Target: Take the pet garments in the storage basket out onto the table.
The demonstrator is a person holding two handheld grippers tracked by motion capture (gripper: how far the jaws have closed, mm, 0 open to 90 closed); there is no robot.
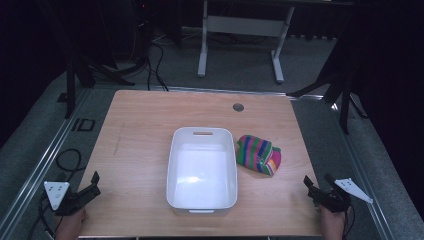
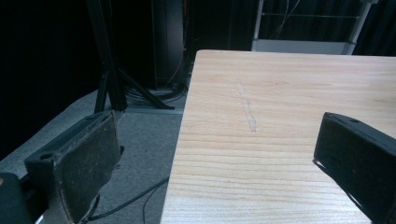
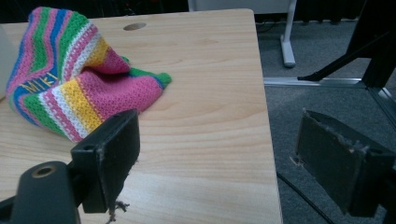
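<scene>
Both tongs are held low at the table's (image 1: 150,115) near corners with jaws spread apart and nothing between them: left gripper (image 1: 93,183) straddling the left edge, right gripper (image 1: 314,186) the right edge. A crumpled striped knit cloth (image 1: 259,154) is seen ahead-left of the right gripper, just beside a white tub (image 1: 202,170).

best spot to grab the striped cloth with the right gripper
Probably the raised pink-and-yellow fold on the striped cloth nearest the right gripper. Come in low from the table's near right corner; the white bin blocks the cloth's far side, and the bunched ridge gives the open fingers something to pinch.
</scene>
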